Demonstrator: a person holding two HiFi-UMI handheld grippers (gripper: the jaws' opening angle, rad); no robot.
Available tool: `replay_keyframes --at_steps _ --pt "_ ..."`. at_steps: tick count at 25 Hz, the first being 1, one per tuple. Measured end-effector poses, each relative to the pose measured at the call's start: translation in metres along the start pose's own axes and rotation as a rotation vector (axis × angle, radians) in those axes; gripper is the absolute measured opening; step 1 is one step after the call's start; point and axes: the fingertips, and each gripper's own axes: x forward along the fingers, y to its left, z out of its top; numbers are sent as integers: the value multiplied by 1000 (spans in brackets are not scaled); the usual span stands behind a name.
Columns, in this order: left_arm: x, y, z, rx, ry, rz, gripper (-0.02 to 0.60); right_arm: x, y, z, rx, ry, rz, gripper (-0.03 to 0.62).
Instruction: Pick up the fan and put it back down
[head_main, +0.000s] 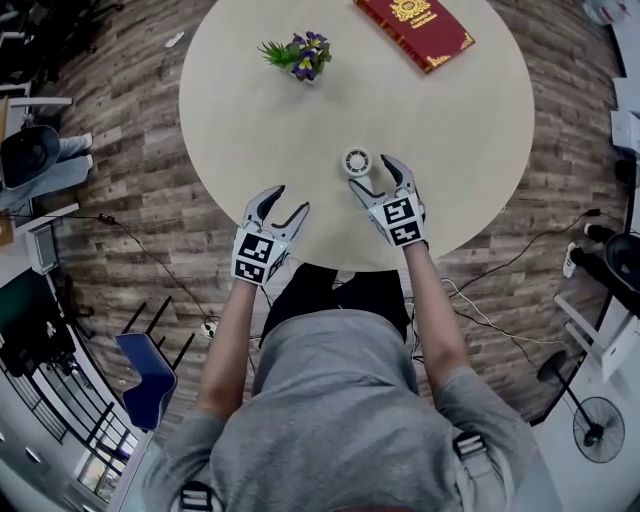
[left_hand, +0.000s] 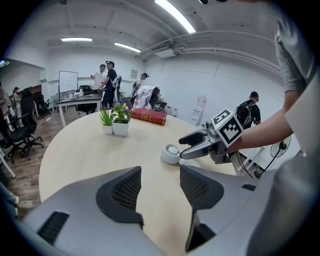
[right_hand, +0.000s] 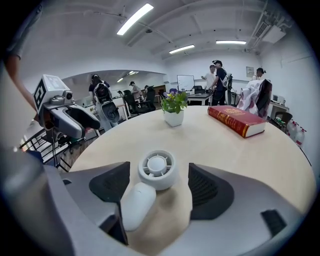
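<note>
My left hand-held gripper (head_main: 289, 200) hangs at the 7 o'clock edge of the tabletop (head_main: 450, 150), jaws apart with nothing between them. The plant (head_main: 300, 55) stands at 11 o'clock. The fan (head_main: 357, 161) lies flat a little toward 6 o'clock from centre, handle toward me. My right hand-held gripper (head_main: 372, 173) has its jaws spread wide with the fan between them, pads not pressing on it. The book (head_main: 412, 30) lies at 1 o'clock.

I judge this to be the reach before the pick. Next I need to close squarely on the fan, then lift.

There are two hand-held grippers, one fan, one plant and one book.
</note>
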Motion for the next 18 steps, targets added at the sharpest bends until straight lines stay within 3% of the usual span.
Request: replay_keyframes --at_steps 10,18 --pt "3 0 -8 -11 4 -19 258 29 -4 -10 -11 9 -38 376" --pt "4 4 -15 -19 18 -10 258 40 2 -7 -1 0 -12 388"
